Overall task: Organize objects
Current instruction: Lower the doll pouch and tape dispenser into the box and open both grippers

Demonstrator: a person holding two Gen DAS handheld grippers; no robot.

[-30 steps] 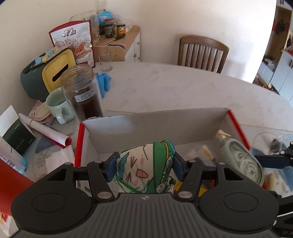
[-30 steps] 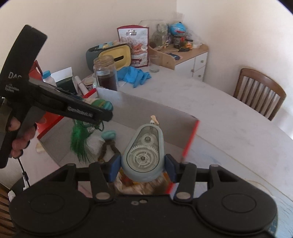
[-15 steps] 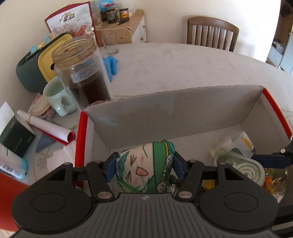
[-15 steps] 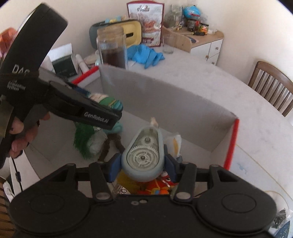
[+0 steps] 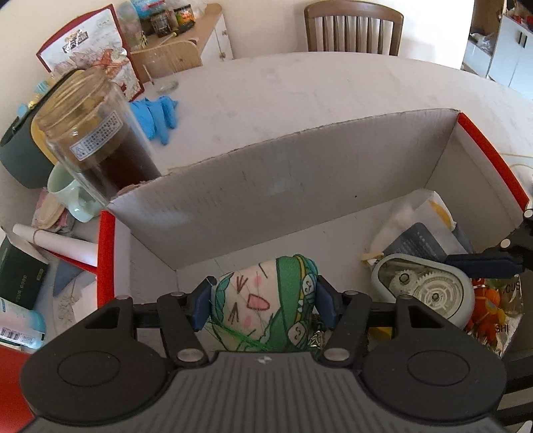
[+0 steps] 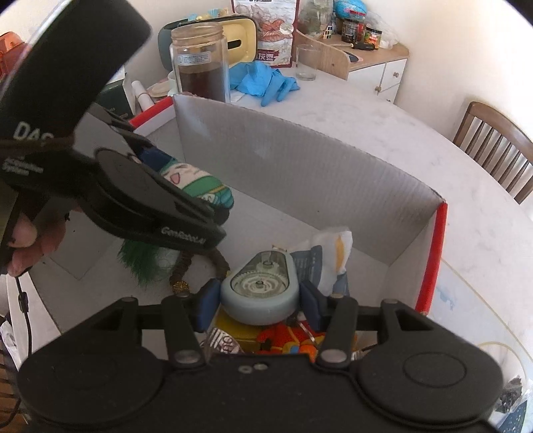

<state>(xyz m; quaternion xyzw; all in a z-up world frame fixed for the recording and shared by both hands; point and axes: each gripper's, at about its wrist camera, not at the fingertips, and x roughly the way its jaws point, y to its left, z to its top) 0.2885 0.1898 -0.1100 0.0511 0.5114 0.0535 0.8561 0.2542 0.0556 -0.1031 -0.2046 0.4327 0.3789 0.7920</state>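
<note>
My left gripper [image 5: 263, 299] is shut on a green and white plush doll [image 5: 266, 299] and holds it low inside the open cardboard box [image 5: 283, 180]. The doll also shows in the right wrist view [image 6: 196, 186], under the left gripper's body. My right gripper [image 6: 260, 299] holds a pale blue correction tape dispenser [image 6: 261, 289] with visible gears, its pads [image 6: 208, 304] close on both sides; small gaps show. The dispenser sits over packets at the box's right end and shows in the left wrist view [image 5: 426, 286].
The box holds a yellow packet [image 6: 233, 324], an orange toy [image 6: 293, 343], a dark booklet [image 5: 416, 239] and white wrappers. A glass jar of dark liquid [image 5: 96, 140] stands behind the box's left corner, with a mint mug [image 5: 66, 190], blue gloves [image 5: 156, 113] and a chair [image 5: 353, 26] beyond.
Both grippers have moved down into the box with their objects. The right gripper's pads now look slightly looser around the dispenser, which rests on the packets.
</note>
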